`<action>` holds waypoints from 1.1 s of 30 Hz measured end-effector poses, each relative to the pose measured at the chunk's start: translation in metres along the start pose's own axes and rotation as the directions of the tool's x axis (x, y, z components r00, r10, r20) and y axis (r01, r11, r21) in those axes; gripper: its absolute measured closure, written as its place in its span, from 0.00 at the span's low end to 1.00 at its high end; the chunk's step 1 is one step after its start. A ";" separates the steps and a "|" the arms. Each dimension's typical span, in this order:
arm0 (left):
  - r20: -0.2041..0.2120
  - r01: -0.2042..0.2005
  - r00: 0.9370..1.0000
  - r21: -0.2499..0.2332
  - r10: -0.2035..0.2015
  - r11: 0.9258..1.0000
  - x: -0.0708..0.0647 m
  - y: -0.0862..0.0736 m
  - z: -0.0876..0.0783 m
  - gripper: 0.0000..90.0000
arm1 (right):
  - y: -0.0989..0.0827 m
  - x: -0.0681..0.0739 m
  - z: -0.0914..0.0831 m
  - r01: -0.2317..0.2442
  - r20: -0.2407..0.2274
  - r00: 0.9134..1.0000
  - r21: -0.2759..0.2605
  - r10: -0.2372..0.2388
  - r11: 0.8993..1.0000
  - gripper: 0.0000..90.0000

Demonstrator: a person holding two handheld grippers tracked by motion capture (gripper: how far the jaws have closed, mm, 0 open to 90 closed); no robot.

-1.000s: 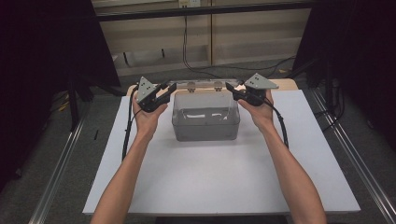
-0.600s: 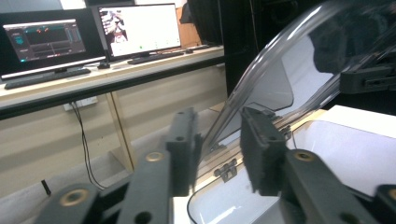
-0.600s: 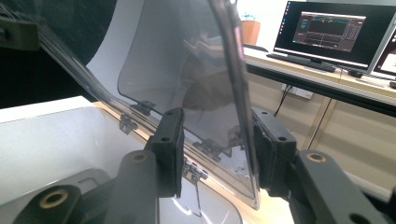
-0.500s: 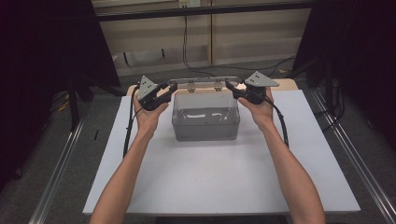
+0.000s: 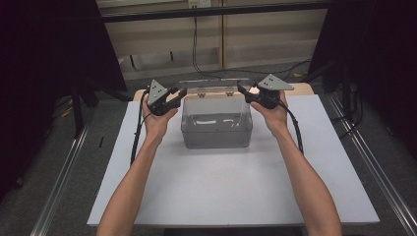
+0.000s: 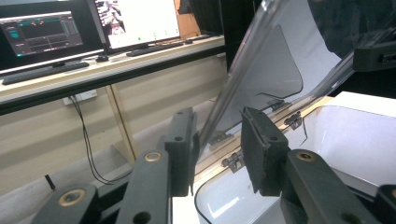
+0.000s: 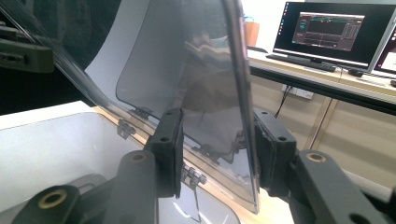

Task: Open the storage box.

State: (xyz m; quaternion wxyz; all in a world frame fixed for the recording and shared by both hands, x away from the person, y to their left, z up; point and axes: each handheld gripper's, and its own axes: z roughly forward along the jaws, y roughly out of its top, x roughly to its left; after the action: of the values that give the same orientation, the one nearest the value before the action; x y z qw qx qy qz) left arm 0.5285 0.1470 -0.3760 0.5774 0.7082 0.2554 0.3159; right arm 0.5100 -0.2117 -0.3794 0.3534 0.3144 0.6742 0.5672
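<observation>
Both hands are up at the back of the clear plastic box (image 5: pixel 217 123), which sits toward the far middle of the white table (image 5: pixel 231 187), and the business is with its hinged lid (image 5: pixel 211 84). That transparent lid stands raised, tilted up off the rear edge on its small hinges (image 6: pixel 293 120), and each tool has taken one end of it. The left hand-held gripper (image 5: pixel 181 92) comes in from the left end: in the left gripper view the lid's edge (image 6: pixel 233 84) runs down between the jaws, touching the left pad (image 6: pixel 183 149) while the right pad (image 6: pixel 257 144) stands a little off, so this looks like a loose bracket, not a clamp; those jaws have just been working, easing open a touch. The right hand-held gripper (image 5: pixel 242 89) mirrors it at the other end, and in the right gripper view the lid's thick edge (image 7: pixel 240 93) passes between partly open jaws, close to the right pad (image 7: pixel 271 149); whether it truly pinches I can't tell. Two ends held makes sense: a wide, springy panel swings evenly when guided from both sides instead of twisting on its hinges. The box looks white and bare inside. Monitors (image 6: pixel 46 32) glow on the desk (image 6: pixel 112 70) behind.
</observation>
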 end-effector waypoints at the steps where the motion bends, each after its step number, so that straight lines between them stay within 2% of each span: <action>1: 0.002 -0.002 1.000 0.003 0.002 1.000 0.000 -0.001 0.001 0.72 | 0.000 0.000 0.000 -0.001 0.000 1.000 0.000 0.001 1.000 0.63; 5: -0.005 -0.013 1.000 0.017 0.013 1.000 0.002 -0.003 0.004 0.72 | 0.000 -0.001 0.001 -0.006 -0.001 1.000 -0.002 0.006 1.000 0.63; 6: -0.012 -0.001 1.000 0.012 0.001 1.000 0.002 -0.005 0.005 0.71 | 0.000 -0.001 0.001 -0.006 -0.001 1.000 -0.001 0.006 1.000 0.63; 10: -0.023 0.000 1.000 0.024 0.001 1.000 0.007 -0.009 0.007 0.68 | 0.001 -0.001 0.002 -0.009 0.003 1.000 0.001 0.009 1.000 0.63; 16: -0.010 -0.018 1.000 0.042 0.018 0.999 0.010 -0.015 0.012 0.66 | 0.003 -0.002 0.004 -0.012 0.007 1.000 0.001 0.012 1.000 0.64; 18: -0.004 -0.007 1.000 0.038 0.007 0.999 0.010 -0.016 0.016 0.63 | 0.003 -0.003 0.004 -0.012 0.006 1.000 0.004 0.012 1.000 0.64; 19: -0.008 -0.023 1.000 0.053 0.024 0.998 0.010 -0.017 0.018 0.61 | 0.003 -0.003 0.004 -0.013 0.006 1.000 0.003 0.013 1.000 0.64; 21: -0.014 -0.009 1.000 0.052 0.010 0.999 0.009 -0.017 0.022 0.53 | 0.003 -0.003 0.005 -0.015 0.007 1.000 0.001 0.015 1.000 0.64; 22: -0.003 -0.004 1.000 0.045 0.004 0.999 0.008 -0.017 0.023 0.55 | 0.003 -0.004 0.005 -0.015 0.007 1.000 0.000 0.015 1.000 0.64; 26: 0.016 -0.025 1.000 0.048 0.024 0.999 0.007 -0.015 0.029 0.62 | 0.004 -0.004 0.006 -0.015 0.004 1.000 0.002 0.015 1.000 0.64; 28: 0.006 -0.022 1.000 0.049 0.021 0.999 0.007 -0.015 0.031 0.67 | 0.004 -0.004 0.006 -0.013 0.004 1.000 0.002 0.013 1.000 0.64; 31: 0.009 0.008 1.000 0.042 -0.009 0.999 0.011 -0.016 0.032 0.73 | 0.004 -0.004 0.006 -0.016 0.005 1.000 0.001 0.016 1.000 0.64; 33: 0.011 -0.011 1.000 0.047 0.010 0.999 0.012 -0.016 0.032 0.74 | 0.004 -0.004 0.006 -0.015 0.008 1.000 -0.001 0.015 1.000 0.64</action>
State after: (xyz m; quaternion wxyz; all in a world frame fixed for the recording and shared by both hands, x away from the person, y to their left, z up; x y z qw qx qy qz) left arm 0.5601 0.1382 -0.3942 0.5602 0.7247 0.2560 0.3090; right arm 0.5176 -0.2109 -0.3757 0.3519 0.3219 0.6701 0.5687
